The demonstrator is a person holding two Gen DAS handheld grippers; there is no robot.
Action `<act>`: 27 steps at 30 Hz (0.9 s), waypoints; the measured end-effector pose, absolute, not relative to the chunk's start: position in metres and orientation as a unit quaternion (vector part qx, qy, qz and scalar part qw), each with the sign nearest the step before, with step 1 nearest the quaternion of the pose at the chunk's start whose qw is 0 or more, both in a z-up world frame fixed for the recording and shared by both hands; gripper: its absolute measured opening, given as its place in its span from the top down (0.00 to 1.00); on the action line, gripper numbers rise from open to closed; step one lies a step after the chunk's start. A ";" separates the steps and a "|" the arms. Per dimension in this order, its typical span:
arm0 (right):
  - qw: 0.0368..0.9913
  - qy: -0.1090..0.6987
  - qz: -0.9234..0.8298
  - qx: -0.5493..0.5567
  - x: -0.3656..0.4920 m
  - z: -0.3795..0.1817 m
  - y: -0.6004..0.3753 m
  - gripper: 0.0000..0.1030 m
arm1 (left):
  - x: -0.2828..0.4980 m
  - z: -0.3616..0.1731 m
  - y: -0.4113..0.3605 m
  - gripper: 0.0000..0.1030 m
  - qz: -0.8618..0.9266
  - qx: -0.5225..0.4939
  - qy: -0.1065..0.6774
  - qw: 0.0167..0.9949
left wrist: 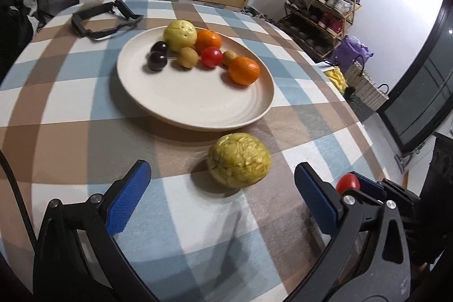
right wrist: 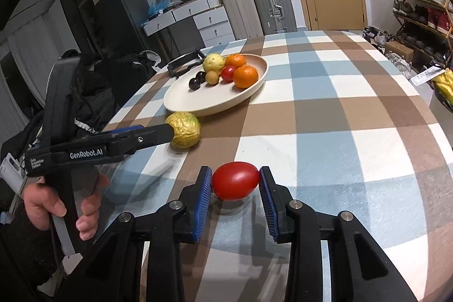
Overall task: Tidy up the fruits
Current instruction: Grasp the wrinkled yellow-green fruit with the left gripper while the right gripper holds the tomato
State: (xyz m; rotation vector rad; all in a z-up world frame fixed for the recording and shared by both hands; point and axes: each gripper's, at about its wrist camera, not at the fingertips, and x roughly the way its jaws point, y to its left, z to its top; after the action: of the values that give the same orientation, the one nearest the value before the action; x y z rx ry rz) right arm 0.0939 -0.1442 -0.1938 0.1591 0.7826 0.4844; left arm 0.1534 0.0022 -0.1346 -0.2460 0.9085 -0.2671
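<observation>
Right gripper (right wrist: pixel 235 181) pinches a red tomato (right wrist: pixel 235 181) at both ends, long axis crosswise between the pads, low over the checked tablecloth (right wrist: pixel 354 109). Left gripper (left wrist: pixel 222 183) spread wide — wrinkled yellow fruit (left wrist: pixel 239 159) sits on the cloth dead ahead, nearer its right finger. Plate (left wrist: pixel 198 109) with the other fruits just beyond. Behind: suitcases (right wrist: pixel 260 7), shoe rack (left wrist: pixel 322 10).

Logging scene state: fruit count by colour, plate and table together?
Yellow-green: 2
Orange: 2
Red: 2
Dark purple: 2
Tan-brown: 2
Total: 10
</observation>
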 end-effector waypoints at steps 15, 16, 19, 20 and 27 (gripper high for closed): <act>0.890 0.377 0.240 0.088 0.103 -0.194 -0.150 0.66 | 0.180 -0.155 0.001 0.53 -0.199 -0.176 0.466 0.844; 0.890 0.378 0.240 0.088 0.103 -0.194 -0.151 0.66 | 0.180 -0.155 0.002 0.53 -0.201 -0.178 0.466 0.843; 0.890 0.379 0.239 0.089 0.103 -0.194 -0.151 0.66 | 0.179 -0.155 0.001 0.53 -0.209 -0.178 0.465 0.842; 0.890 0.379 0.238 0.089 0.103 -0.194 -0.151 0.66 | 0.176 -0.155 0.001 0.53 -0.210 -0.179 0.464 0.842; 0.890 0.380 0.237 0.088 0.104 -0.193 -0.150 0.66 | 0.169 -0.144 0.012 0.53 -0.214 -0.194 0.454 0.843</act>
State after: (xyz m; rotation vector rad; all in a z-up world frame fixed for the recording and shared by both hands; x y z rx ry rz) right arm 0.1039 -0.1500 -0.1929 0.1824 0.7882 0.4927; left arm 0.1692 0.0118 -0.1443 -0.4102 0.9578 -0.4510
